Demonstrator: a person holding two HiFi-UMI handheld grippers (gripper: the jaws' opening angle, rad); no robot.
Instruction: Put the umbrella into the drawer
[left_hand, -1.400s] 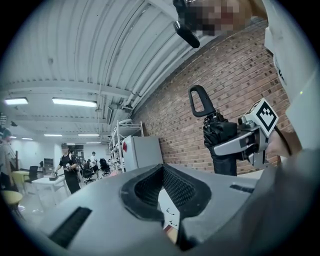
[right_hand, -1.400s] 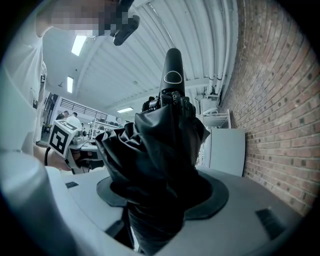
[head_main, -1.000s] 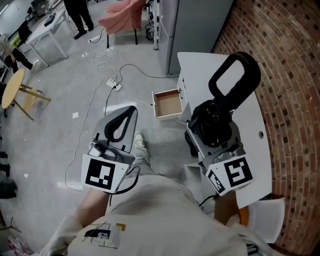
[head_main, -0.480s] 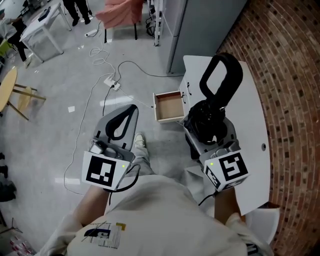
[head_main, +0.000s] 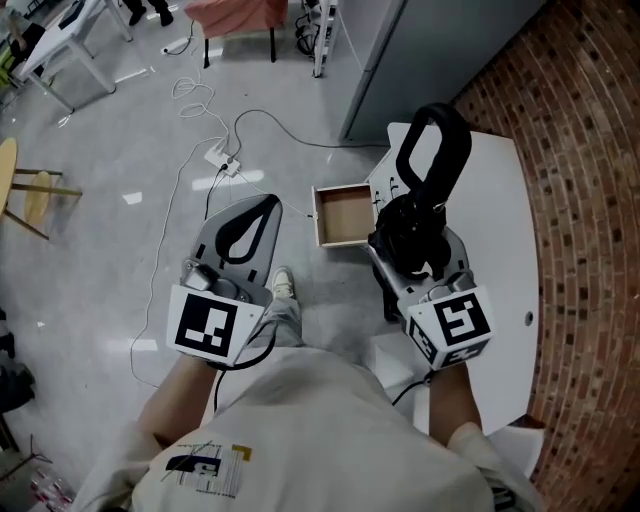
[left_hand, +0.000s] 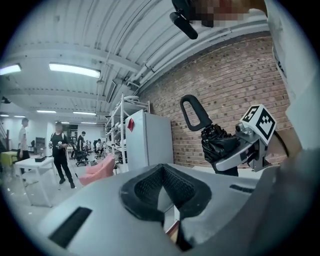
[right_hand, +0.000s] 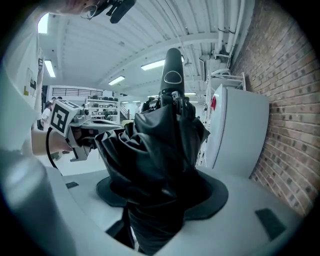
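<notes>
Holding the folded black umbrella (head_main: 415, 225) in the right gripper (head_main: 418, 248), jaws spread wide and pressed on the bunched cloth from both sides, looped handle (head_main: 437, 110) pointing ahead past the fingertips. Seen along that gripper's own jaws: dark fabric filling the whole gap, the handle standing up beyond it. Carried in the air over the left edge of the white desk (head_main: 505, 210), not resting on the surface. Just beside, on the left: the open drawer (head_main: 343, 216), pulled out from the far half of the desk's left edge, overhanging the grey floor (head_main: 120, 240), wooden bottom bare, umbrella not yet inside. Left gripper (head_main: 266, 207) held over the floor, left of the drawer and apart from it and from the umbrella, jaws closed tip to tip, nothing between the pads, only the hollow ring of black padding behind the tips. Beyond the desk's far edge, a tall grey cabinet (head_main: 430, 50); along its right edge, a brick wall (head_main: 590, 150). On the floor, white cables and a power strip (head_main: 222, 160), farther off a pink chair (head_main: 240, 15). Below the grippers, a shoe (head_main: 283, 287) and a pale shirt (head_main: 290, 430).
</notes>
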